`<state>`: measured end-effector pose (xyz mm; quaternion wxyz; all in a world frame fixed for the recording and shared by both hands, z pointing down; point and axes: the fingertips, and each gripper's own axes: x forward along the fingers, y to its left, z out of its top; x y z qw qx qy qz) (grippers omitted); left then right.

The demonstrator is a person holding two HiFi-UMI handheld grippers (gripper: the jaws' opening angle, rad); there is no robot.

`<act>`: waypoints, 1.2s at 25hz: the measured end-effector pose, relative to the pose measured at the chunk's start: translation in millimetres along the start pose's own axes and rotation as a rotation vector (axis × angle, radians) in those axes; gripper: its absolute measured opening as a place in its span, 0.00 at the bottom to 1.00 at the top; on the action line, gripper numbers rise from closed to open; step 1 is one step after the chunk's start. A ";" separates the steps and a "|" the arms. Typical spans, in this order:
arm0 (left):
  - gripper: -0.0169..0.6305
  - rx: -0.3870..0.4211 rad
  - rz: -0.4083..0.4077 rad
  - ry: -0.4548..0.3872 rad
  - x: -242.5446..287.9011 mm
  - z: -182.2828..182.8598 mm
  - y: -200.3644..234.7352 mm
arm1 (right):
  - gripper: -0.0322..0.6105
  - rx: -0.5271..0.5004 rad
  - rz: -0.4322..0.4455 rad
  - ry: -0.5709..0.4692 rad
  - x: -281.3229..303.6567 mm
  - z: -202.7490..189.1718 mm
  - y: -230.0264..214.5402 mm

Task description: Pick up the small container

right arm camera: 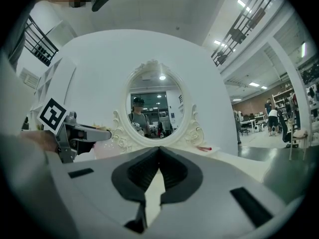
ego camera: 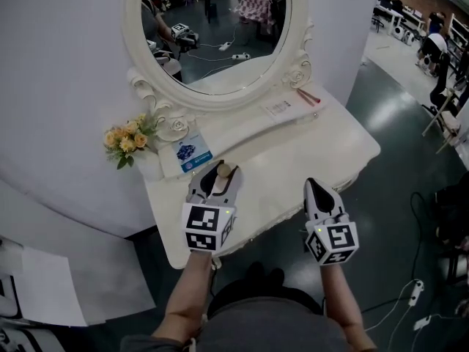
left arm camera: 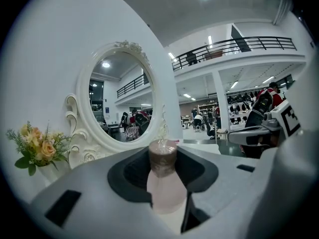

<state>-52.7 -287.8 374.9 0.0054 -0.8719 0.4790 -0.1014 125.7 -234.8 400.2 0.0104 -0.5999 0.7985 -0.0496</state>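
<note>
The small container [left arm camera: 164,183] is a pale pink bottle with a brown cap [left arm camera: 163,156]. It stands upright between the jaws of my left gripper [left arm camera: 163,171], whose pads press on its sides. In the head view the left gripper [ego camera: 217,176] hovers over the front left of the white vanity table [ego camera: 322,141], and the container's cap [ego camera: 225,171] shows between the fingertips. My right gripper [ego camera: 314,187] is at the table's front edge, to the right of the left one, its jaws shut with nothing between them [right arm camera: 159,151]. The right gripper view shows the left gripper [right arm camera: 75,133] off to its left.
An oval mirror in a carved white frame [ego camera: 293,72] stands at the back of the table. A small bunch of yellow flowers [ego camera: 129,138] sits at the left, with a blue-printed card [ego camera: 192,155] beside it. A paper label [ego camera: 278,108] and a red stick [ego camera: 308,96] lie at the back right. Cables [ego camera: 414,295] lie on the floor.
</note>
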 end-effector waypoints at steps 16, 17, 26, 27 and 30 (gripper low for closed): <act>0.24 0.003 0.011 0.022 3.3 -5.6 -11.4 | 0.05 -0.036 0.022 0.050 1.5 -5.7 -7.0; 0.24 0.003 0.012 0.023 3.2 -6.4 -11.9 | 0.05 -0.035 0.023 0.051 1.1 -6.5 -7.3; 0.24 0.002 0.027 0.042 0.2 -11.6 -19.3 | 0.05 -0.030 0.042 0.056 -4.9 -9.4 -9.4; 0.24 0.001 0.028 0.044 -0.1 -12.2 -21.4 | 0.05 -0.031 0.044 0.056 -6.9 -9.2 -10.3; 0.24 -0.005 0.027 0.051 -1.5 -15.0 -29.1 | 0.05 -0.036 0.049 0.057 -14.2 -9.5 -12.9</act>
